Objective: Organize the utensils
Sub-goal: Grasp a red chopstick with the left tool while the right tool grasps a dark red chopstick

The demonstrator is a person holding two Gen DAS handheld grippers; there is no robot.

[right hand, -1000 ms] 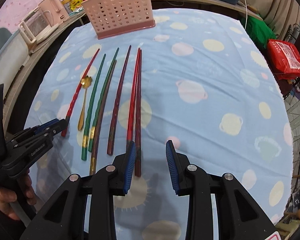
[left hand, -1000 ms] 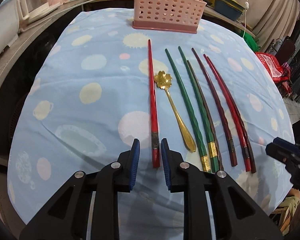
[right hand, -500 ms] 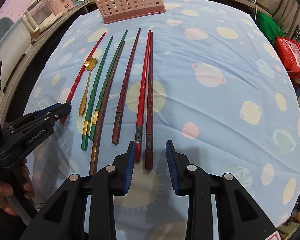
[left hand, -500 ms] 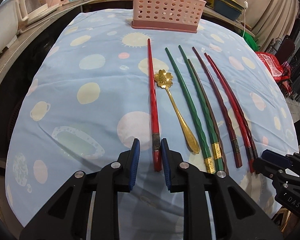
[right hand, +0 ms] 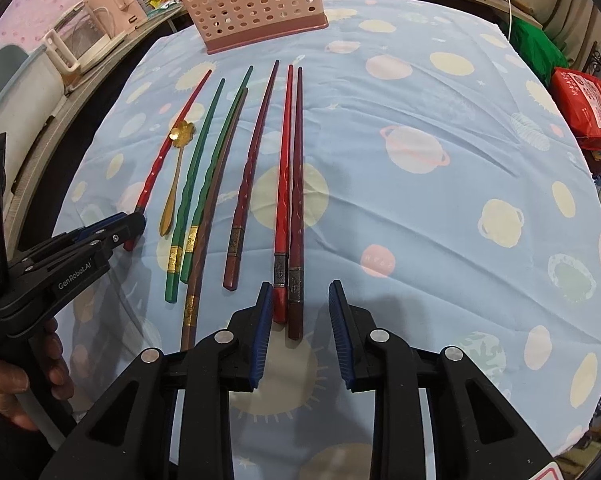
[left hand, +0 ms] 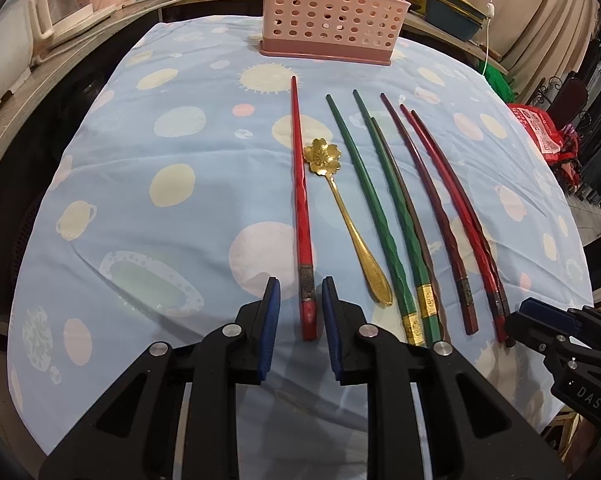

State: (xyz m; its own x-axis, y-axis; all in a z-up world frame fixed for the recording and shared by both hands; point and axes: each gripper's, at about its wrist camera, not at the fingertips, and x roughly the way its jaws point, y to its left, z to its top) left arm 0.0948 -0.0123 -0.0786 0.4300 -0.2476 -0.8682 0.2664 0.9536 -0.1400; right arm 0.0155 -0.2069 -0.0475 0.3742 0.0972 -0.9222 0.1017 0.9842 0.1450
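Note:
Several chopsticks and a gold flower spoon (left hand: 342, 216) lie in a row on the blue spotted tablecloth (left hand: 172, 184). My left gripper (left hand: 299, 312) is open with the handle end of a lone red chopstick (left hand: 302, 216) between its jaws, not clamped. My right gripper (right hand: 298, 312) is open around the handle ends of a red chopstick (right hand: 284, 184) and a dark red chopstick (right hand: 297, 184) lying side by side. Two green chopsticks (left hand: 374, 204), a brown one and a maroon one (right hand: 252, 168) lie between. A pink perforated basket (left hand: 332, 4) stands at the far edge.
A white kettle (right hand: 88, 36) and jars stand on the counter to the far left. A red bag (right hand: 584, 104) sits off the table to the right. Bare cloth stretches right of the chopsticks (right hand: 440, 200).
Both grippers moved forward over the chopstick ends; the right one shifted left, now straddling the red and dark red pair. The jaws stayed open. The utensils have not moved.

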